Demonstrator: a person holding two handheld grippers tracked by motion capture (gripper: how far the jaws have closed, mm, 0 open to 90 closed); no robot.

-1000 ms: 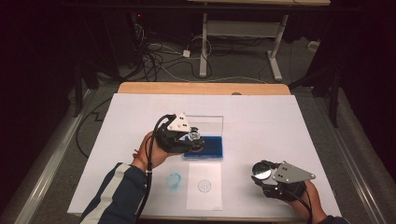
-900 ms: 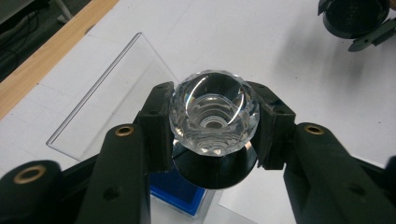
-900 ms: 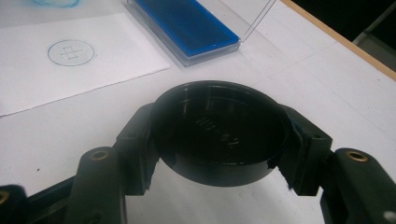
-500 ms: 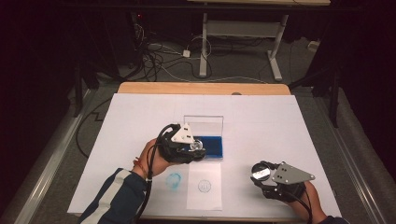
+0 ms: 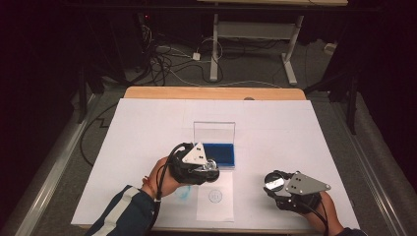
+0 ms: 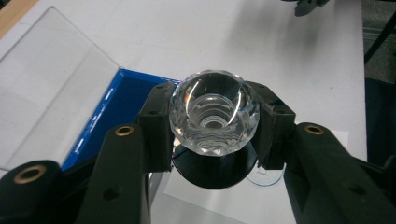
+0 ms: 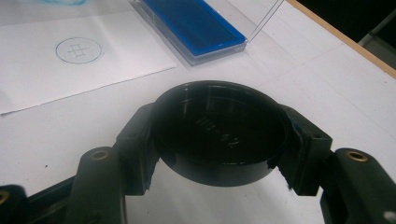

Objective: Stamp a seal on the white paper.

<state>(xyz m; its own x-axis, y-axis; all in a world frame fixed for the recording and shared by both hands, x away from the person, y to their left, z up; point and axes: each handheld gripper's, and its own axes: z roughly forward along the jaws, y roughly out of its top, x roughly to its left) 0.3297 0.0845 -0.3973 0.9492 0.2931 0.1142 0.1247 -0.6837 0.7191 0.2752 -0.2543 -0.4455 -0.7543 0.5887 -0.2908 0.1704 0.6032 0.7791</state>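
My left gripper (image 5: pixel 208 167) is shut on a stamp (image 6: pixel 214 116) with a clear faceted knob and a round black base, held between the jaws. It hovers at the near left corner of the blue ink pad (image 5: pixel 221 154), above the top edge of a white paper slip (image 5: pixel 216 207). The slip bears a printed blue circle (image 5: pixel 215 195). My right gripper (image 5: pixel 272 185) is shut on a round black cap (image 7: pixel 219 140), low over the table at the near right. The ink pad (image 7: pixel 194 23) and circle (image 7: pixel 78 50) lie beyond it.
The pad's clear lid (image 5: pixel 214 132) stands open and upright behind it. A faint blue smear (image 5: pixel 184 192) marks the white table cover left of the slip. A wooden table edge (image 5: pixel 211 93) runs along the back. Cables and desk legs are on the floor beyond.
My left gripper has drawn back with the stamp from over the ink pad toward the person, nearer the paper slip. The right gripper has stayed put.
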